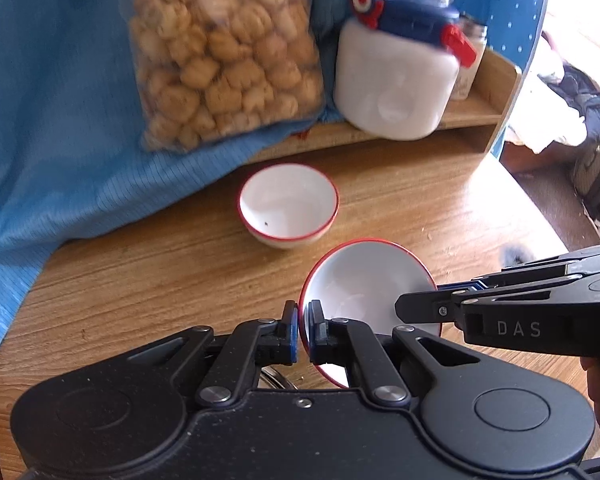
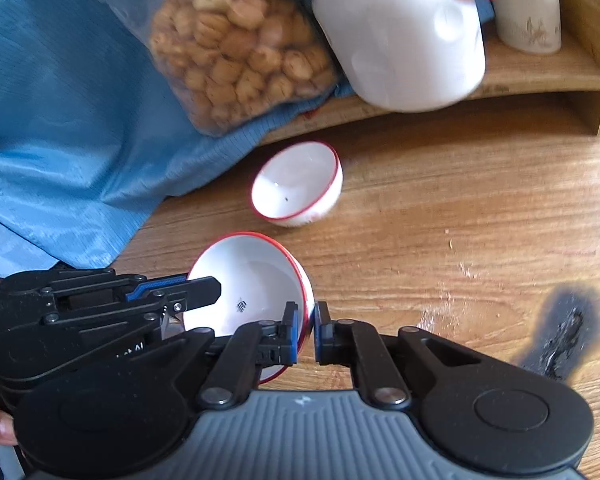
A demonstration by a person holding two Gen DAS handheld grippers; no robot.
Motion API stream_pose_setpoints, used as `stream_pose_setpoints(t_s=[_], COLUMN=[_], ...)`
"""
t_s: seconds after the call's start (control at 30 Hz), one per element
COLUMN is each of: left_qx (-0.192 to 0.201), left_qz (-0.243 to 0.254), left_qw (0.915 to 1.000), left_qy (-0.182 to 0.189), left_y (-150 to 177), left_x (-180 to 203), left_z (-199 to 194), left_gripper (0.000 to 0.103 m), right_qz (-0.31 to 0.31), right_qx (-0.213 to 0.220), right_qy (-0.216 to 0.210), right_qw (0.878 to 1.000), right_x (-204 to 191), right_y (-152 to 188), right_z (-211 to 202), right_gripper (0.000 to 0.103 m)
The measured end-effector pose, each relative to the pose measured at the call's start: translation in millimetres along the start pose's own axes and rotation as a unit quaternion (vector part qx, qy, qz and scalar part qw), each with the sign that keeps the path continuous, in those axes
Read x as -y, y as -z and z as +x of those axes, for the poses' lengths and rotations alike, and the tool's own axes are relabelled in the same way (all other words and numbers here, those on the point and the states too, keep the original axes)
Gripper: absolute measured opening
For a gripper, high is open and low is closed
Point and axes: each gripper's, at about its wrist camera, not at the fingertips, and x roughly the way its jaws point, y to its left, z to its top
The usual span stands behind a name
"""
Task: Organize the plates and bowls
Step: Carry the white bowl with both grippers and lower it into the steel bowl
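1. Held bowl [image 1: 364, 292]: white w/ red rim, tipped on edge, lifted off the counter [image 1: 140, 280]. Your left claw [image 1: 303, 334] is pinched tight on its near-left rim, one pad inside, one outside. Your right claw [image 2: 311, 334] grips the opposite rim the same way, closed down to the wall's thickness. Both claws on one bowl; in the left view the right claw reaches in from the right across the rim.

2. Second bowl [image 1: 288, 204]: same white/red type, upright on the counter, further back, near the shelf front. Apart from the held bowl, w/ a strip of bare wood between them. Small dark speck inside.

3. Blue cloth [image 1: 60, 140]: drapes over counter's left side; its edge runs just beside the second bowl's left.

4. Low wooden shelf [image 2: 540, 76]: along counter's back edge. Carries a clear bag of biscuits [image 1: 220, 52], a white jug w/ blue-red lid [image 1: 396, 80], a pale jar [image 2: 528, 8] at right.

5. Open room: bare wood to your right of both bowls, w/ crumbs and a black scorch mark [image 2: 560, 332] near the right front. Counter's right edge shows in the left view.
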Motion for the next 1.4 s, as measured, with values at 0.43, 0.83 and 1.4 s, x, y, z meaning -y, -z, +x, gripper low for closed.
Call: stream_pose_setpoints(t_s=[0.43, 0.83, 1.4], left_qx=[0.002, -0.017, -0.058], left_qz=[-0.015, -0.032, -0.028], left_qw=[0.9999, 0.9992, 0.9974], left_qy=[0.006, 0.018, 0.035], left_y=[18, 44, 63], left_x=[7, 14, 22], left_z=[-37, -50, -52], left_gripper=[0.004, 0.004, 0.005], right_qz=[-0.044, -0.066, -0.089], right_qx=[-0.013, -0.035, -0.078], right_qy=[-0.016, -0.024, -0.030], right_qw=[0.999, 0.997, 0.993], right_x=[-17, -21, -21], right_y=[12, 29, 42], right_z=[-31, -49, -54], right_gripper=[0.009, 0.010, 0.011])
